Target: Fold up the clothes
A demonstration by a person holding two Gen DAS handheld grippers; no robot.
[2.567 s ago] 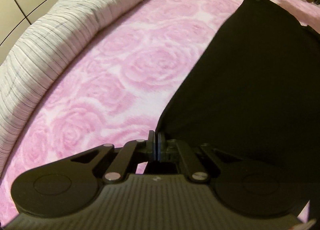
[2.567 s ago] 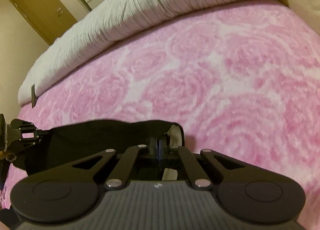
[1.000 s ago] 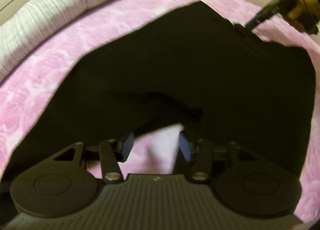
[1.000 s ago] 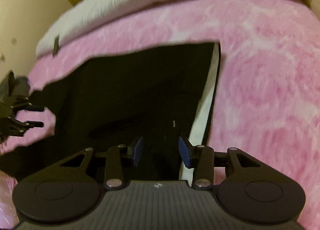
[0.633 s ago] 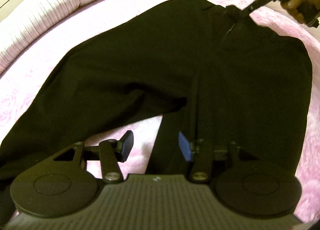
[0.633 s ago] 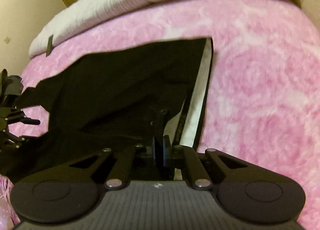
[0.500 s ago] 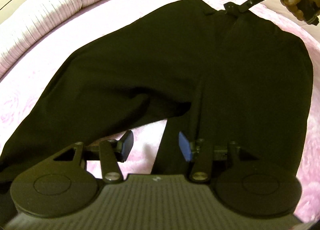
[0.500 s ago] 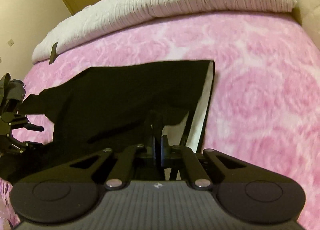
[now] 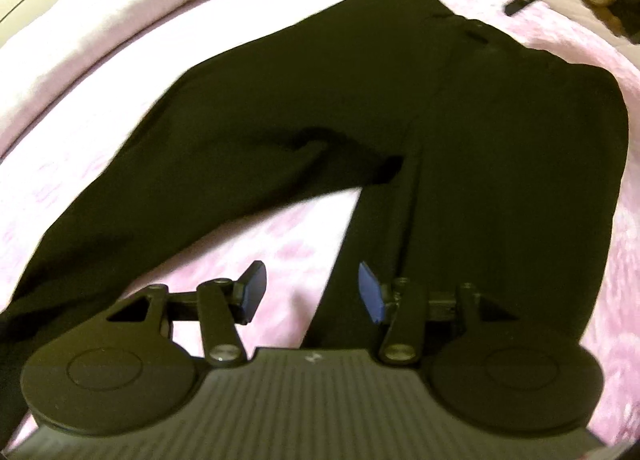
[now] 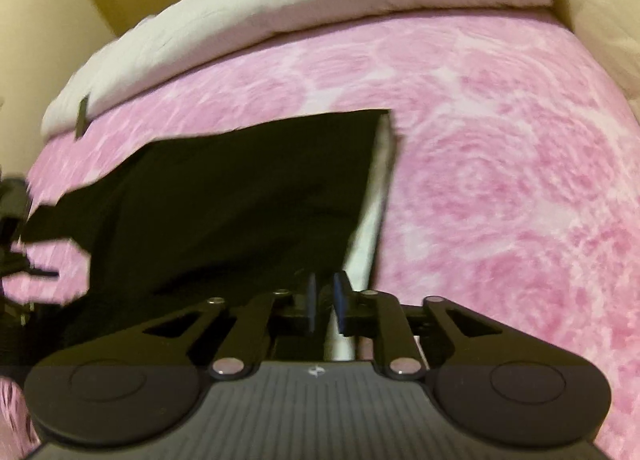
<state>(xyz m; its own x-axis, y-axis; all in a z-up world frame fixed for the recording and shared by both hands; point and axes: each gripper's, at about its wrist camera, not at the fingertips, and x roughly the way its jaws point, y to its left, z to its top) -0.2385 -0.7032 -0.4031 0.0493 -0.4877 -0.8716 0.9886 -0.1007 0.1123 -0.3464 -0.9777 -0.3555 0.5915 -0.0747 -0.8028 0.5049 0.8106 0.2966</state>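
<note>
Black trousers [image 9: 360, 108] lying spread across the frame's middle on the pink blanket [image 10: 500, 180], legs splayed, left gripper [image 9: 310, 292] hovering wide open, right gripper [image 10: 325, 300] nearly shut, holding nothing clearly; fold best by aligning legs evenly

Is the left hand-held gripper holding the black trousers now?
No, the left hand-held gripper is open with nothing between its fingers, above the black trousers and pink blanket.
</note>
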